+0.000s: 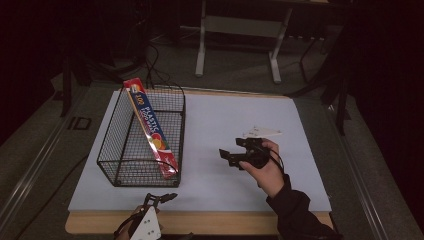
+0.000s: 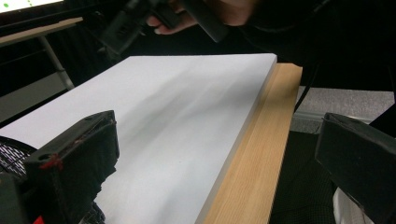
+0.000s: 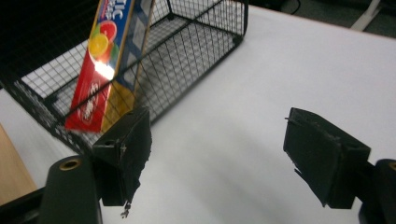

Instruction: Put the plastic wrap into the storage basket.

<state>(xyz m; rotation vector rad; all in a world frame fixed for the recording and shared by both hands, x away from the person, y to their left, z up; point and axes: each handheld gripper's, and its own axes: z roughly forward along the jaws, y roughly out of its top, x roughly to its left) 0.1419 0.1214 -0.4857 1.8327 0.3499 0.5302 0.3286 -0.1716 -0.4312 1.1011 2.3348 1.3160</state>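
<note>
Two grippers: both empty, jaws spread apart.
Right gripper (image 1: 234, 149): held above the white mat (image 1: 230, 125), just right of the wire basket (image 1: 120, 165).
Left gripper (image 1: 161, 198): low at the table's near wooden edge (image 2: 252, 163).
Box: the plastic wrap box (image 1: 150, 127) leans inside the basket, along its right wall.
Progress: the box looks already placed; little seems left.
View difference: the right gripper view shows the box's fruit print (image 3: 100, 39) close up.

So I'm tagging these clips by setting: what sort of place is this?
Probably a lab or studio set up for recording, not a home. A white board covers a bare table, cables trail over the grey floor, and metal stand legs rise in the dark room behind.
</note>
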